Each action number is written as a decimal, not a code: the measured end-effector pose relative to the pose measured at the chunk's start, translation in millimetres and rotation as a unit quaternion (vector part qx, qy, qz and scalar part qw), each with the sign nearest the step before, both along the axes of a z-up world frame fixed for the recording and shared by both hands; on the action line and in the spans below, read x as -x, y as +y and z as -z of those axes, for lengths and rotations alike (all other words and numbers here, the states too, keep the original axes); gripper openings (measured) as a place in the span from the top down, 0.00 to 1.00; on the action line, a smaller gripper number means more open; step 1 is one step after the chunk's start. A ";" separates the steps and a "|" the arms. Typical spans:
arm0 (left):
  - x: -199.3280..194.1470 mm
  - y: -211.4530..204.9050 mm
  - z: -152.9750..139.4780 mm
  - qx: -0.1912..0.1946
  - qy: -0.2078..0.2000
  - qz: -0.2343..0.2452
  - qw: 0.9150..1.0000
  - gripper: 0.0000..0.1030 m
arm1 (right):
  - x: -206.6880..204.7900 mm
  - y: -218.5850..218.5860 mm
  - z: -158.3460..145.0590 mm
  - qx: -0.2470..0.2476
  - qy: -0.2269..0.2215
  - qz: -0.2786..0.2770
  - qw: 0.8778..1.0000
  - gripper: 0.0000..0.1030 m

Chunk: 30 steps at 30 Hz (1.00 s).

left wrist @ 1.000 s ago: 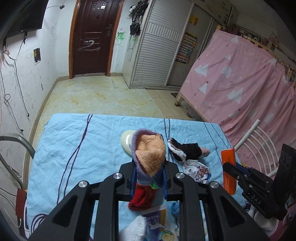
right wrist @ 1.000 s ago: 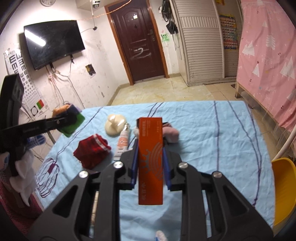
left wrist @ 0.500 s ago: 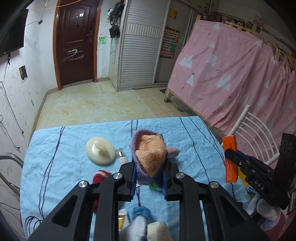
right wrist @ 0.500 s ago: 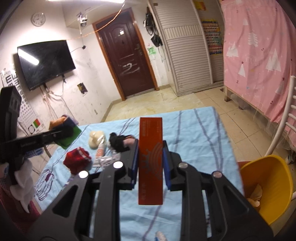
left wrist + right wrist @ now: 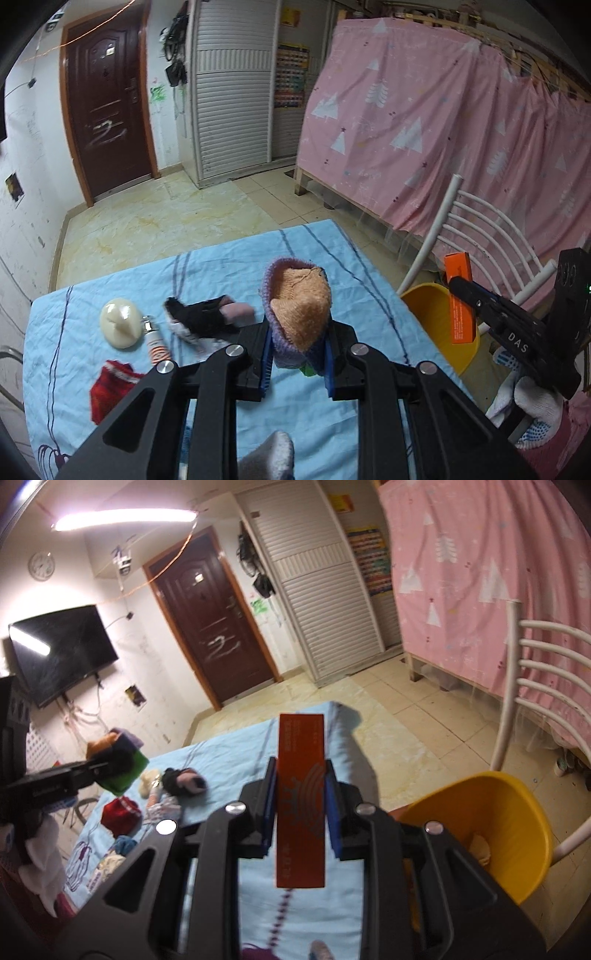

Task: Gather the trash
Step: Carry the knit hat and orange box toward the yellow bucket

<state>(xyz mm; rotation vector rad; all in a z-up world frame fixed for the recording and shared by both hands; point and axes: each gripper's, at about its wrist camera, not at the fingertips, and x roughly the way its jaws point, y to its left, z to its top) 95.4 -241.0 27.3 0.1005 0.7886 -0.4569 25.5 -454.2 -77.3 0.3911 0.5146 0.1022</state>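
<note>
A blue sheet is spread over the table. At its right edge a yellow bin is set on a white chair, with scraps seen inside. The left gripper is pressed onto a knitted sock – orange within, purple at the rim – above the sheet's right part. The right gripper is pinched on an orange box, just beside the bin's rim. Left on the sheet are a red sock, a cream lid, a black sock and a small tube.
</note>
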 end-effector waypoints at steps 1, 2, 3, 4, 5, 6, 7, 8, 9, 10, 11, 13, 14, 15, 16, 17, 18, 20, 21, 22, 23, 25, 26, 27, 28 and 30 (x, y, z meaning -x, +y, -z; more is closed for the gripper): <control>0.9 -6.1 0.2 -0.002 0.000 0.004 1.000 0.88 | 2.4 -7.6 1.0 -0.002 -0.001 0.006 1.000 0.79; 2.7 -12.6 0.9 -0.005 0.000 0.009 1.000 0.88 | 3.9 -12.9 1.8 -0.003 -0.002 0.009 1.000 0.79; 4.1 -20.8 1.8 -0.007 0.000 0.015 1.000 0.88 | 5.0 -18.2 2.7 -0.004 -0.002 0.013 1.000 0.79; 5.5 -29.3 2.8 -0.010 0.002 0.022 1.000 0.88 | 6.3 -25.4 4.3 -0.003 -0.002 0.020 1.000 0.79; 6.2 -36.2 3.3 -0.011 0.004 0.027 1.000 0.88 | 7.1 -30.8 5.3 -0.003 -0.002 0.025 1.000 0.79; 7.2 -44.8 4.8 -0.013 0.006 0.034 0.999 0.88 | 8.2 -36.8 7.0 -0.004 -0.002 0.030 1.000 0.79; 8.1 -52.8 6.0 -0.014 0.008 0.040 0.999 0.88 | 9.7 -43.2 9.2 -0.008 -0.002 0.034 0.999 0.79; 8.8 -61.5 7.2 -0.015 0.009 0.045 0.999 0.88 | 10.0 -49.0 10.7 -0.012 -0.001 0.037 0.999 0.79; 10.0 -71.0 8.7 -0.015 0.012 0.053 0.998 0.88 | 10.1 -53.6 12.0 -0.013 0.001 0.041 0.999 0.79; 11.6 -76.4 9.6 -0.014 0.014 0.058 0.998 0.88 | 10.5 -60.2 14.3 -0.013 0.002 0.047 0.999 0.79; 13.8 -83.1 10.9 -0.013 0.015 0.064 0.998 0.88 | 11.1 -63.4 15.5 -0.012 0.004 0.051 0.999 0.79; 15.6 -98.4 13.4 -0.009 0.019 0.077 0.997 0.88 | 12.2 -72.1 18.5 -0.008 0.006 0.061 0.998 0.79; 16.3 -104.6 14.8 -0.007 0.022 0.082 0.996 0.88 | 13.2 -77.9 20.9 -0.007 0.008 0.066 0.998 0.79; 16.9 -114.3 16.6 -0.005 0.026 0.090 0.996 0.88 | 13.6 -82.3 22.9 -0.008 0.010 0.069 0.998 0.79; 17.4 -119.7 18.4 -0.005 0.028 0.095 0.995 0.88 | 13.7 -87.1 25.3 -0.008 0.011 0.074 0.997 0.79; 17.9 -126.3 20.0 -0.005 0.030 0.099 0.995 0.88 | 13.4 -90.7 27.1 -0.010 0.013 0.076 0.997 0.79; 18.5 -134.9 22.3 -0.006 0.033 0.106 0.994 0.88 | 13.3 -95.5 29.4 -0.013 0.015 0.079 0.997 0.79; 20.0 -152.7 26.2 -0.009 0.036 0.117 0.992 0.88 | 14.3 -106.2 36.3 -0.018 0.022 0.086 0.996 0.78; 20.2 -159.7 27.7 -0.008 0.038 0.120 0.992 0.88 | 12.5 -109.8 38.7 -0.019 0.028 0.088 0.996 0.76; 20.9 -165.5 29.1 -0.006 0.039 0.121 0.992 0.88 | 11.8 -113.5 41.7 -0.020 0.032 0.090 0.995 0.65; 20.1 -171.2 30.6 -0.005 0.041 0.122 0.992 0.88 | 12.4 -118.6 45.4 -0.025 0.036 0.092 0.995 0.60; 19.8 -185.8 35.3 -0.001 0.045 0.127 0.991 0.88 | 12.5 -124.8 49.2 -0.033 0.038 0.095 0.994 0.56; 20.0 -191.4 37.3 0.001 0.047 0.130 0.990 0.88 | 13.7 -129.5 50.6 -0.037 0.038 0.100 0.994 0.55; 19.9 -198.9 40.9 0.004 0.053 0.133 0.990 0.87 | 14.7 -131.0 50.6 -0.039 0.037 0.102 0.993 0.55; 19.7 -204.2 43.4 0.006 0.058 0.134 0.989 0.84 | 16.2 -134.7 50.8 -0.044 0.035 0.104 0.993 0.55; 19.3 -213.5 49.1 0.009 0.069 0.138 0.988 0.79 | 20.1 -138.3 51.9 -0.048 0.032 0.107 0.993 0.55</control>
